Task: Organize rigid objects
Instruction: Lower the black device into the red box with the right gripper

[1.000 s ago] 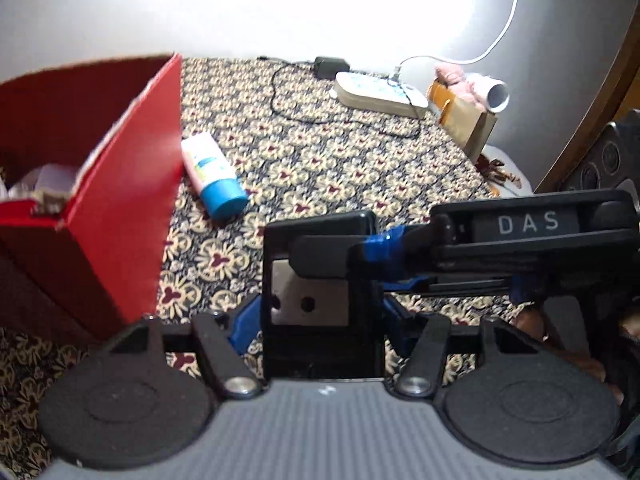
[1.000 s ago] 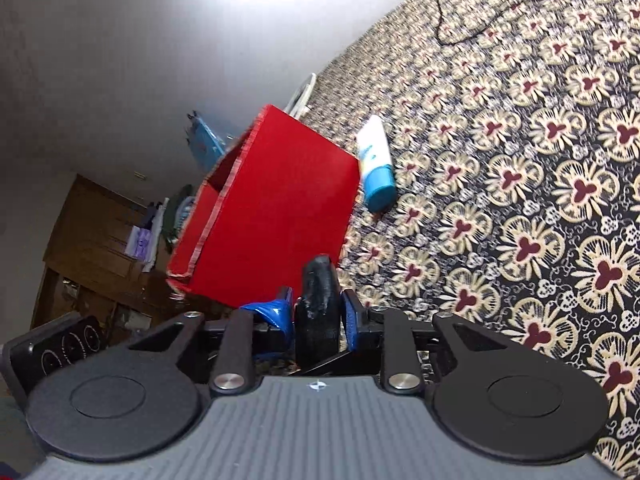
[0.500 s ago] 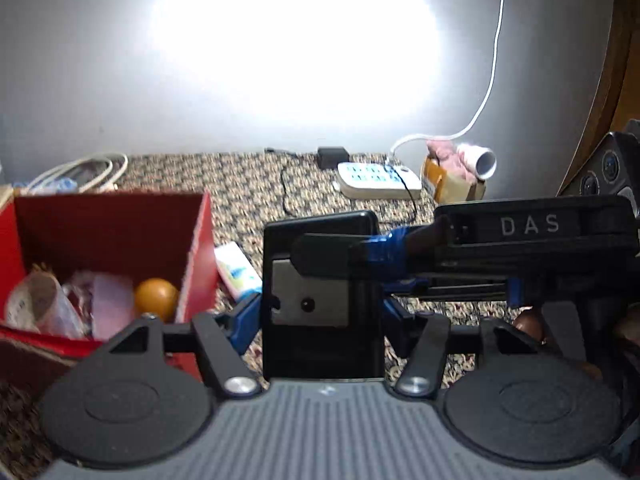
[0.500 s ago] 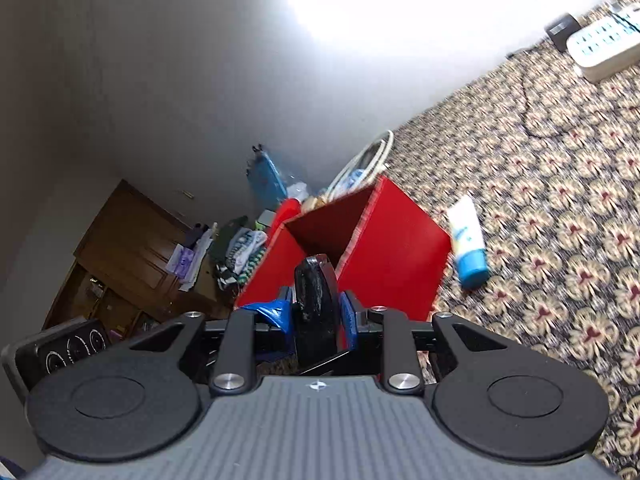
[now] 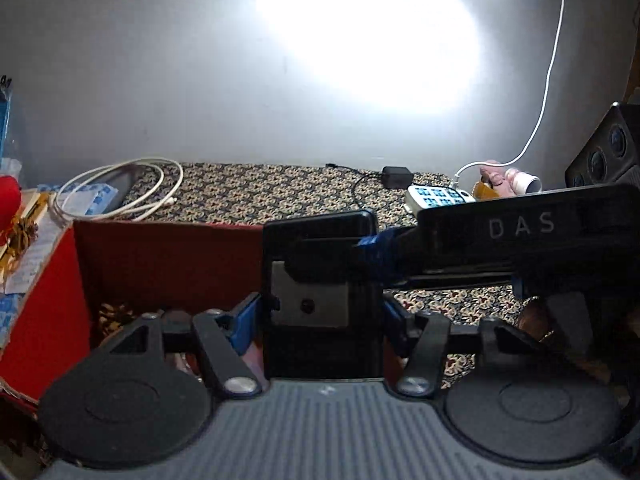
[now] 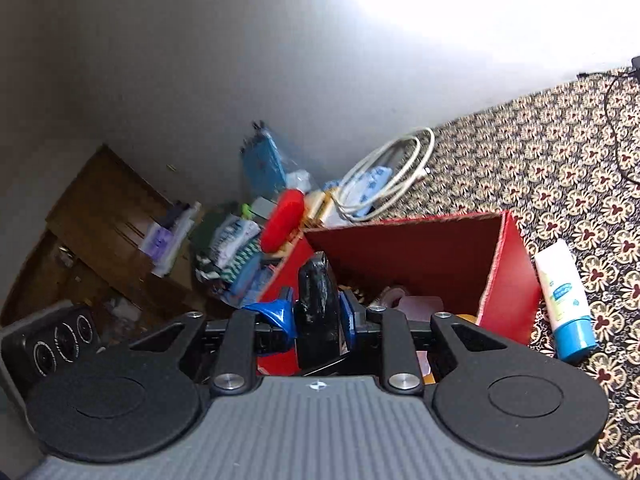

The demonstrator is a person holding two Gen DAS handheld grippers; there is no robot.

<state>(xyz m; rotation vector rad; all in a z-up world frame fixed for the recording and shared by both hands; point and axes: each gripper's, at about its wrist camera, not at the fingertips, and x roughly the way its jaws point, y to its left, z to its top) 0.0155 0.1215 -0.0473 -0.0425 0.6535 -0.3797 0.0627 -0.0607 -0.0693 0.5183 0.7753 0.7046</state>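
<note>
Case — black, flat — pinched at both ends: left gripper across its width, right gripper on its thin edge. Both rose within 1 s; case now over red box. Est. release next. Tube outside, pending.

"DAS" is showing in pale raised letters on the black body of the right gripper at 3 o'clock. Print on the white tube is reading too small to make out.
</note>
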